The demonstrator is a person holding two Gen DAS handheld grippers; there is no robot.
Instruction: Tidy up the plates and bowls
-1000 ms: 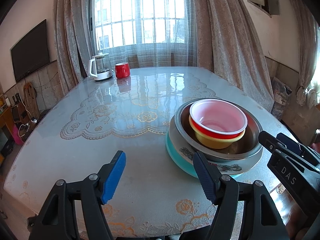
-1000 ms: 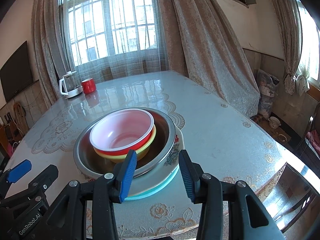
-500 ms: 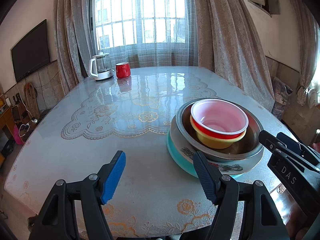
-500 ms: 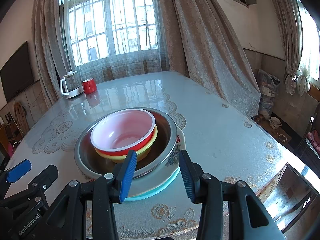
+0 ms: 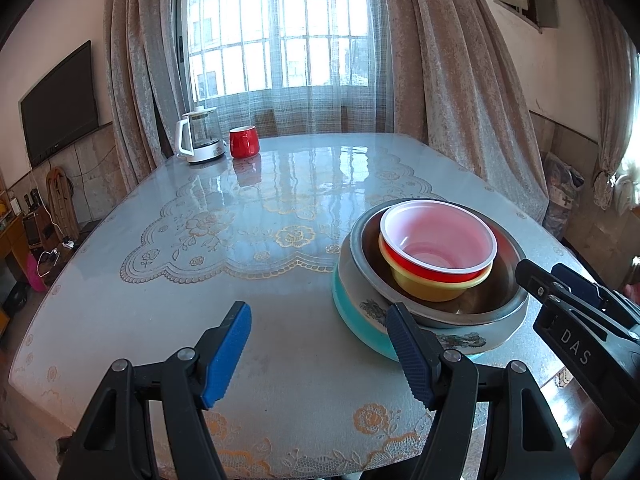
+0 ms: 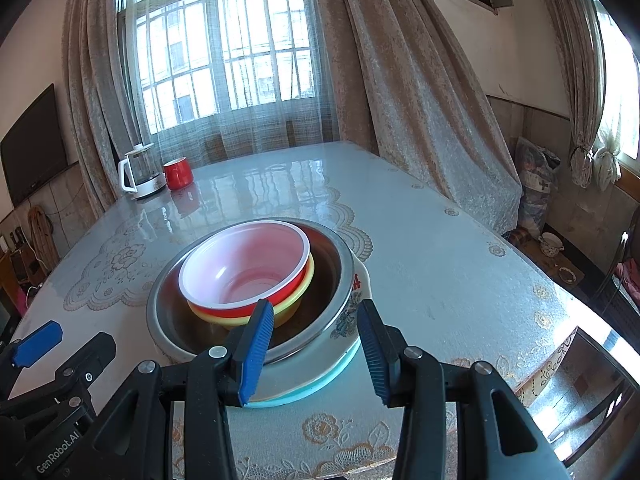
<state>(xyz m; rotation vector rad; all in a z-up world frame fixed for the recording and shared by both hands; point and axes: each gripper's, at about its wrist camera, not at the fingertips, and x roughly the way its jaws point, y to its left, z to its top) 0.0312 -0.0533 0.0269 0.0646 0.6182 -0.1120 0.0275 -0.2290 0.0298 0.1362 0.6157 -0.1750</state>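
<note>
Just beyond right gripper (image 6: 316,346), parted and empty: glossy red bowl (image 6: 244,268) nested in steel basin (image 6: 340,276); left gripper (image 5: 320,350) wide, empty.

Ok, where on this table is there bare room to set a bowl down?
The widest free patch is the lace-patterned tabletop left of the nested stack, between the white kettle with the red mug and the near edge. Right of the stack is clear too. Only the steel bowl stack at the near edge is crowded.
</note>
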